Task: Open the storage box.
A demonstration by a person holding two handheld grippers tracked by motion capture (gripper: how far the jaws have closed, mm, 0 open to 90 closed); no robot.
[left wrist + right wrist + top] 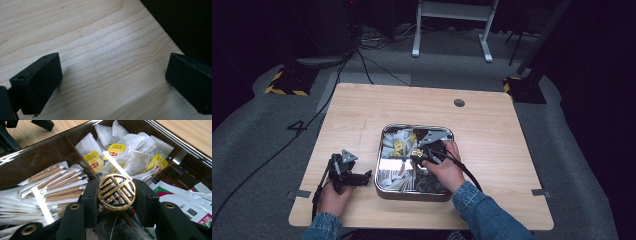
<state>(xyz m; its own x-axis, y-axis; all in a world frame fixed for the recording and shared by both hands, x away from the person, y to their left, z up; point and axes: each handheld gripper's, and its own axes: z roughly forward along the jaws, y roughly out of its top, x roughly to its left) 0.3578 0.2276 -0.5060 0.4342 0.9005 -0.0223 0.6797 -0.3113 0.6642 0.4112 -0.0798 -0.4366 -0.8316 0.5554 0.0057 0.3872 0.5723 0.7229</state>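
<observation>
A shiny metal tray with dividers stands at the middle of the wooden table. At the centre of the tray sits a round gold-and-black knob, and my right gripper is shut on it, one black jaw pressing each side. In the high view the right gripper reaches into the tray from the near right. My left gripper lies on the table just left of the tray. Its jaws stand wide apart over bare wood with nothing between them.
Tea bags with yellow tags fill the far compartment, brown-and-white paper sticks the one to the left, printed sachets the right one. A cable hole marks the far side of the table. The table edge runs near the left gripper's right jaw.
</observation>
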